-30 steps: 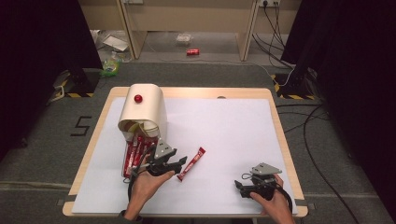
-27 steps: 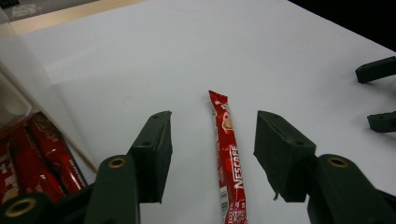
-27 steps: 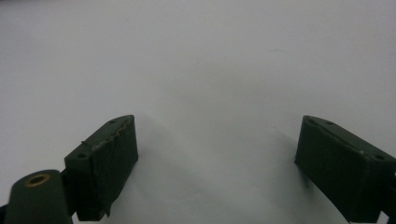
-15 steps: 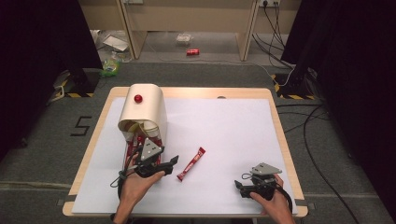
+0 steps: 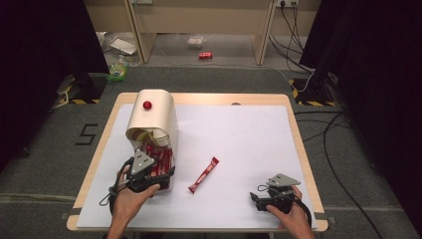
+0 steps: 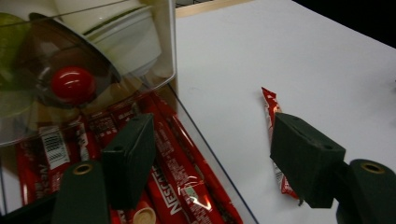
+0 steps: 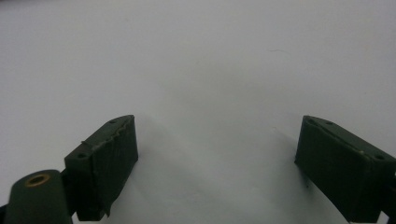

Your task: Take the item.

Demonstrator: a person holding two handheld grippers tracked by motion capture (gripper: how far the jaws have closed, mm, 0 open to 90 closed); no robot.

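A glossy red stick packet [image 5: 203,175] lies flat on the matte white table [image 5: 249,134], lower centre. At lower left, the left gripper [image 5: 148,175] is wide open and empty, having just been opening, beside the clear plastic dispenser [image 5: 152,119].

Grey carpet floor [image 5: 209,79] around a wooden-edged table [image 5: 293,134] with white top. Black curtains [image 5: 45,45] on both sides. Cables [image 5: 338,149] and litter [image 5: 119,46] lie on floor.

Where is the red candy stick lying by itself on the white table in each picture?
High view: the lone red stick lies mid-table, right of the clear box.
Left gripper view: the stick lies partly behind the right-hand jaw.
Right gripper view: not in it.
Shared landmark: the clear box of red sticks.
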